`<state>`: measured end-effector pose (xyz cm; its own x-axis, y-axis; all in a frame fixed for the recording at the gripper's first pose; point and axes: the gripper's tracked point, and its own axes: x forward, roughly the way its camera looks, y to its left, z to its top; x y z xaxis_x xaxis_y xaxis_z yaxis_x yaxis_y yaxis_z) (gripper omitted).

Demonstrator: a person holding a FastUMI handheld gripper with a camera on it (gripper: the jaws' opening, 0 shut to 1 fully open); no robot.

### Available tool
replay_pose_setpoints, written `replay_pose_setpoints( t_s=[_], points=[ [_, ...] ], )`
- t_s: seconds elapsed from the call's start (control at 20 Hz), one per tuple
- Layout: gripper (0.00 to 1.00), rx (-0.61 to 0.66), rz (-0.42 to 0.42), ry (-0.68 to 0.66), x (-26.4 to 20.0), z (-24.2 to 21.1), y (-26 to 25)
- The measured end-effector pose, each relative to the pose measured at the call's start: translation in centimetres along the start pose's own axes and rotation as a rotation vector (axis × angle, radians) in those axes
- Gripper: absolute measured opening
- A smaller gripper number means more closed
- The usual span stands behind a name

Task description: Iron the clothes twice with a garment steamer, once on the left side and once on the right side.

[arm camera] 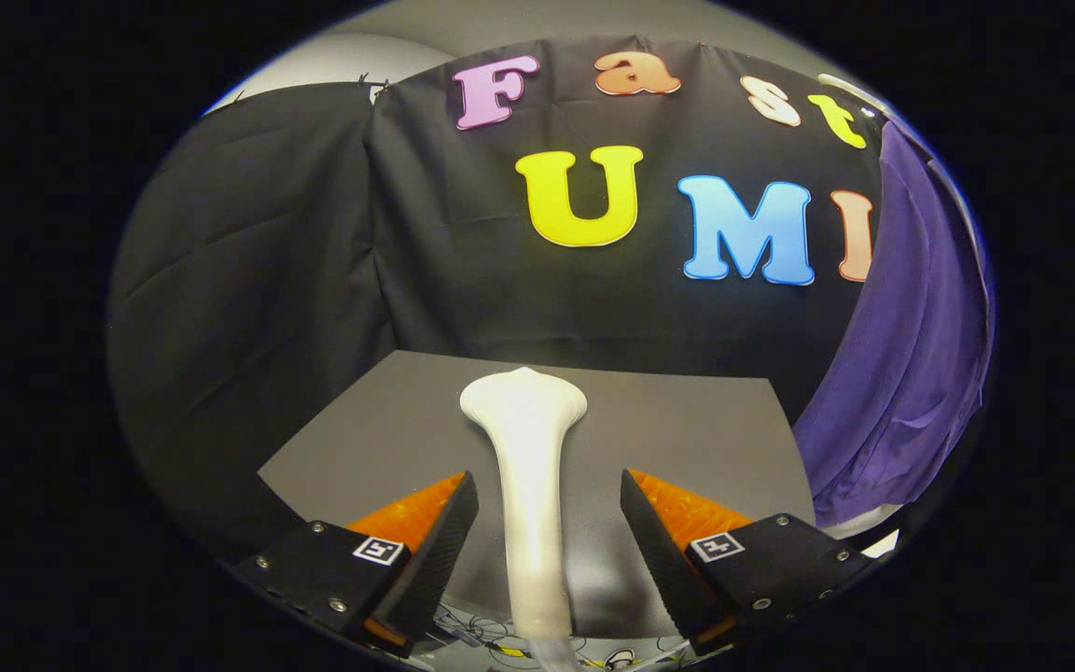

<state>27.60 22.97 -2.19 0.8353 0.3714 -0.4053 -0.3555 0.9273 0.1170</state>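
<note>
A white garment steamer (526, 411) lies on the grey table (379, 420), its long handle running between my fingers and its wide head beyond them. My gripper (549, 481) is open, one finger on each side of the handle with a gap on both sides. A purple garment (901, 373) hangs beyond the table's right edge, to the right of the fingers.
Black cloth walls close the booth behind and to the left of the table. A clear hose (551, 653) leaves the near end of the steamer's handle, over a patterned surface with thin cables.
</note>
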Motion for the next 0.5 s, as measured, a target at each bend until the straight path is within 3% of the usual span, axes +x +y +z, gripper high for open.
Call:
replay_pose_setpoints(
  t_s=[0.3,0.5],
  points=[
    [0.87,0.012,0.046,0.065,3.7,-2.0,1.3],
    [0.68,-0.041,0.0,0.092,4.4,-2.7,0.8]
  ],
)
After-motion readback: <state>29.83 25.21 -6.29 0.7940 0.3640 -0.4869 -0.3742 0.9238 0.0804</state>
